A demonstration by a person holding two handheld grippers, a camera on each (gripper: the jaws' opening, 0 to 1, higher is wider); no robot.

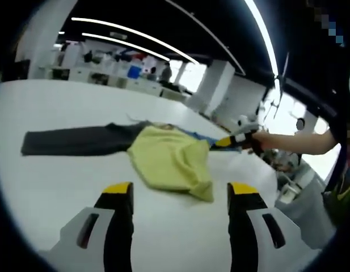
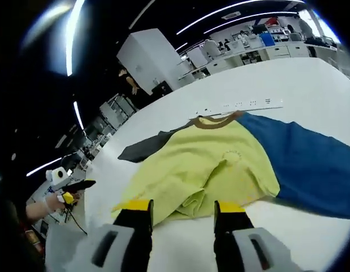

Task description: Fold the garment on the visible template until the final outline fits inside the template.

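A garment lies flat on the white table [image 1: 61, 187]. Its body is yellow-green [image 1: 169, 158] [image 2: 220, 164] and folded over itself, with a brown collar [image 2: 214, 122]. One dark grey sleeve [image 1: 72, 140] [image 2: 146, 147] and one blue sleeve [image 2: 305, 164] [image 1: 197, 136] stretch out to either side. My left gripper [image 1: 180, 192] hangs open a little short of the yellow hem, with nothing between its fingers. My right gripper [image 2: 182, 207] is open at the opposite hem, its tips just over the cloth edge. A hand holds it by the blue sleeve in the left gripper view [image 1: 234, 141].
A white strip with dark marks [image 2: 237, 106] lies on the table beyond the collar. In the right gripper view, a hand holds the left gripper [image 2: 70, 190] past the table's edge. Desks, shelves and a white column [image 2: 149, 56] stand far behind.
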